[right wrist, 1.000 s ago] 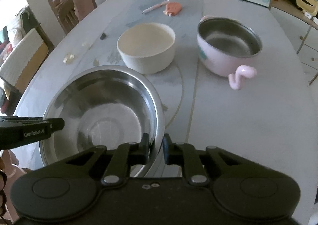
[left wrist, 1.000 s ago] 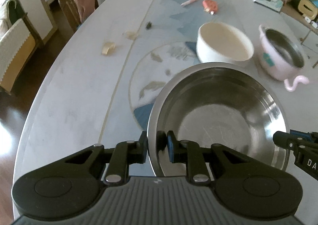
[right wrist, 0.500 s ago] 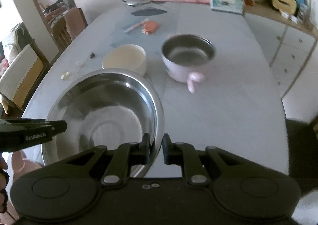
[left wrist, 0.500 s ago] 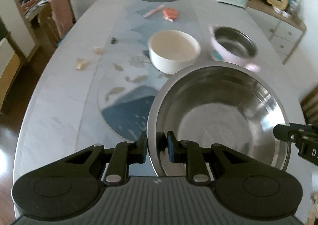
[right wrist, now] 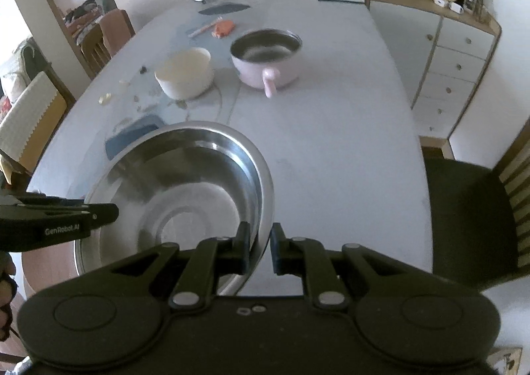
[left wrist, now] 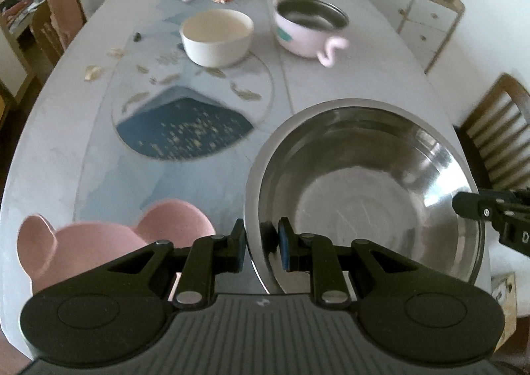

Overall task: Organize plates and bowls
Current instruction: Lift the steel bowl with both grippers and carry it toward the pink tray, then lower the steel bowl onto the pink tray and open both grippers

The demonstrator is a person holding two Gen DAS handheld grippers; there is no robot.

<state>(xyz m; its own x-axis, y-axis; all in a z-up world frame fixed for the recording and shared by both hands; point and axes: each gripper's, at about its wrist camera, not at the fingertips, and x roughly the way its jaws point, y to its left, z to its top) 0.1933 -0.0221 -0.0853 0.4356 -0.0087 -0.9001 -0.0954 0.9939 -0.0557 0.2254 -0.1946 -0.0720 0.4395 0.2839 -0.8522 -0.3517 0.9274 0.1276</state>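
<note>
A large steel bowl (left wrist: 364, 196) (right wrist: 179, 189) hangs above the near end of the table, carried by both grippers. My left gripper (left wrist: 261, 247) is shut on its left rim, my right gripper (right wrist: 260, 247) shut on its right rim. Each gripper shows in the other's view at the far side of the bowl. Farther up the table stand a cream bowl (left wrist: 217, 35) (right wrist: 185, 72) and a pink steel-lined pot with a handle (left wrist: 308, 27) (right wrist: 266, 58). A pink plate with round ears (left wrist: 99, 242) lies at the near left, partly under my left gripper.
The long oval table (right wrist: 331, 143) holds a pen and an orange item (right wrist: 223, 27), a lamp base, pink cloth and a tissue box at the far end. A dark chair (right wrist: 470, 219) stands at the right edge, a white drawer cabinet (right wrist: 453, 57) behind it, more chairs on the left.
Both grippers carried the steel bowl back toward the near end of the table and to the right, slightly higher. The cream bowl and pink pot now lie farther off; the pink eared plate came into view.
</note>
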